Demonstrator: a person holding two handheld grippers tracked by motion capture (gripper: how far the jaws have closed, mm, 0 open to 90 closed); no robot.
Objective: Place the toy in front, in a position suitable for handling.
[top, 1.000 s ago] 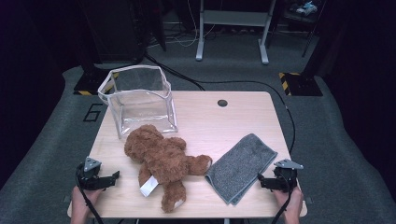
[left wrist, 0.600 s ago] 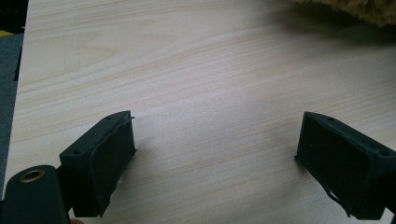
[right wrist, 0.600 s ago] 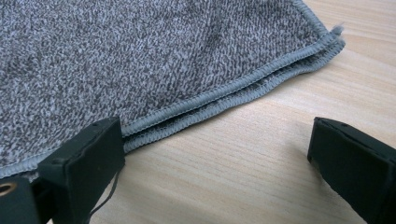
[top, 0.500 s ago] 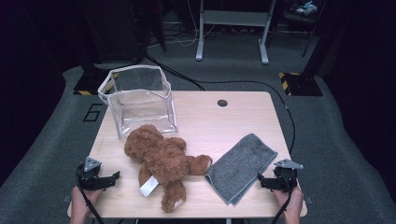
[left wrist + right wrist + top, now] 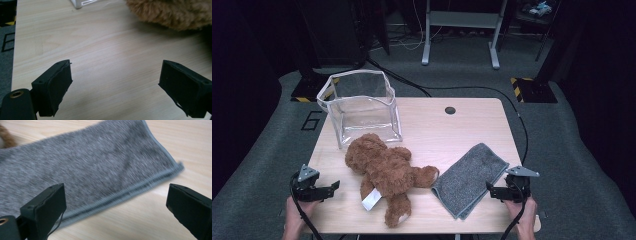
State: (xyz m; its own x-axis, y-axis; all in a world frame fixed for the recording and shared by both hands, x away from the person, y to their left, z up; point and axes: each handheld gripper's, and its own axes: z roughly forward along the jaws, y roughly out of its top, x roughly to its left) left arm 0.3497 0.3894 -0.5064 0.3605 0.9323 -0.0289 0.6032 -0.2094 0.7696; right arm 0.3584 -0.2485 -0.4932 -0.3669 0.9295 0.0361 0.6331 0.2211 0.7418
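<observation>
Approach stage: left tool (image 5: pixel 333 186) near fluffy brown teddy bear (image 5: pixel 387 172), right tool (image 5: pixel 488 188) beside folded grey towel (image 5: pixel 469 179), both gaping, empty. Next: closing in, clamping on.

Grey carpet floor (image 5: pixel 562 130) (dark room) surrounds the wooden table (image 5: pixel 452 135).

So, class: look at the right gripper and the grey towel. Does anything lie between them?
Nothing visible does. The right gripper is open and sits just beside the grey towel, with bare table in the narrow gap. The teddy bear lies on the towel's far side.
</observation>
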